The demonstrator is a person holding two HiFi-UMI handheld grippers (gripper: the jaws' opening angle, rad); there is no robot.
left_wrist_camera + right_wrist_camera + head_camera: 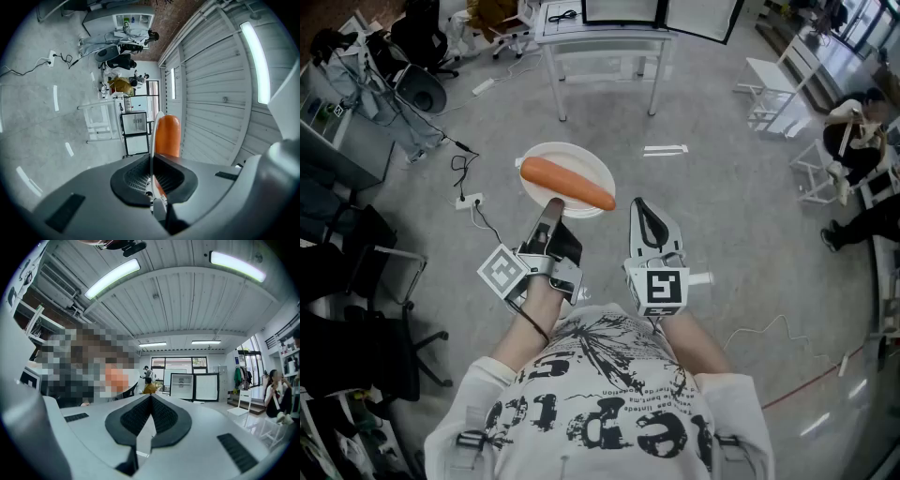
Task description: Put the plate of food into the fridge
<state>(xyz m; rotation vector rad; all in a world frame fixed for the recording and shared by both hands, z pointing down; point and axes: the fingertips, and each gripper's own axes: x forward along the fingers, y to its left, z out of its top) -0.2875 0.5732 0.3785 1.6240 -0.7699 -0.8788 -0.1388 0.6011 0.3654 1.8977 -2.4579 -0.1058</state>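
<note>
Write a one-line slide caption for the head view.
From above, the left gripper pinches the rim of a white plate bearing a carrot; the right gripper is shut, empty.

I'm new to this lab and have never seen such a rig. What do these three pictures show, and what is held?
No robot here: a person holds a two-jaw gripper in each hand. The head view looks down from the person's head at the floor. The other two views come from cameras riding on the grippers, looking along their jaws. The left gripper is shut on the rim of a white plate, carried in the air, with a long orange food, likely a carrot, on it. The right gripper is shut and empty.
</note>
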